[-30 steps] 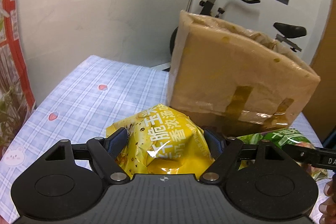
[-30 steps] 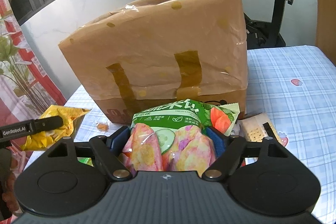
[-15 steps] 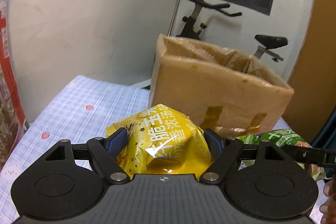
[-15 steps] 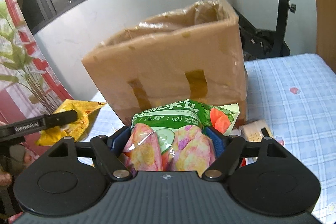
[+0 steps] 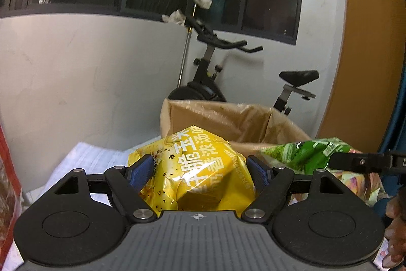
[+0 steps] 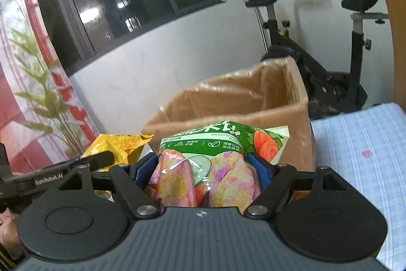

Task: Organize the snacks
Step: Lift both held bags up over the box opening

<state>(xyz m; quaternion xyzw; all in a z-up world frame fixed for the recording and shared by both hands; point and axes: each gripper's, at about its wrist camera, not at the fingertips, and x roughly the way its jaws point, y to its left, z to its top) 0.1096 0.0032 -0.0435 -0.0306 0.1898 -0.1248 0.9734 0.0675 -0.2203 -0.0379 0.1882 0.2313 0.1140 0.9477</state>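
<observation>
yellow bag (image 5: 200,169) squeezed tight in left gripper (image 5: 200,170), green bag (image 6: 210,164) same deal in right gripper (image 6: 203,169). both just got lifted, a sec ago box (image 6: 253,103) wall filled view, now you see into open top. bags off table (image 6: 360,144), near rim, so drop-in looks next

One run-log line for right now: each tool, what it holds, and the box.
left tool: shut on yellow snack bag | right tool: shut on green snack bag | cardboard box: open, ahead
</observation>
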